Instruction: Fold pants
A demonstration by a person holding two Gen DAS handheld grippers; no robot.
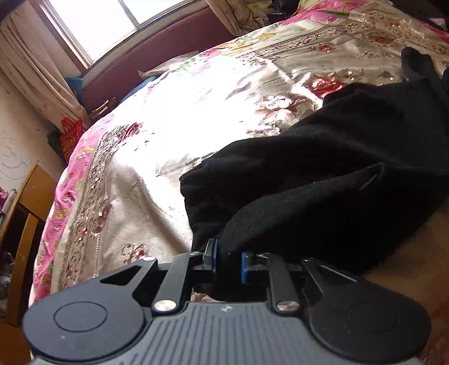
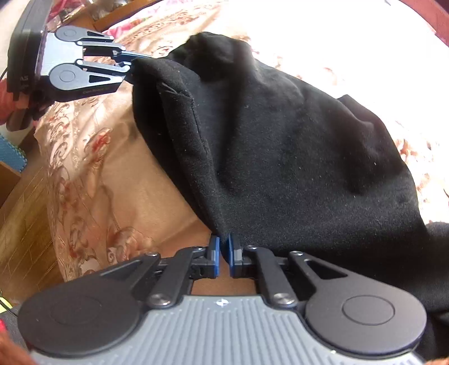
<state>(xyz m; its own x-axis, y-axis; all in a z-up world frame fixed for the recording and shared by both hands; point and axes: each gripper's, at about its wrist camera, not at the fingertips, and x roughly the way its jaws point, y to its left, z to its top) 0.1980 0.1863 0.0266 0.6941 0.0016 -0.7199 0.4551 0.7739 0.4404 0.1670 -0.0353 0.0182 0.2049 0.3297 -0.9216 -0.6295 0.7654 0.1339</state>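
Black pants (image 1: 322,168) lie bunched on a floral bedspread (image 1: 168,126). In the left wrist view my left gripper (image 1: 228,259) has a thick fold of the black cloth between its blue pads, filling the gap. The right wrist view shows the pants (image 2: 280,140) stretched as a folded edge between both grippers. My right gripper (image 2: 223,247) pinches the near corner of that edge, its jaws almost together. My left gripper (image 2: 130,66) holds the far corner at the upper left. The rest of the pants spreads to the right over the bedspread (image 2: 98,168).
A dark red headboard (image 1: 157,47) and a bright window (image 1: 92,19) with a curtain (image 1: 42,84) lie beyond the bed. Wooden furniture (image 1: 31,196) stands by the bed's left edge. Wooden floor (image 2: 22,219) shows beside the bed in the right wrist view.
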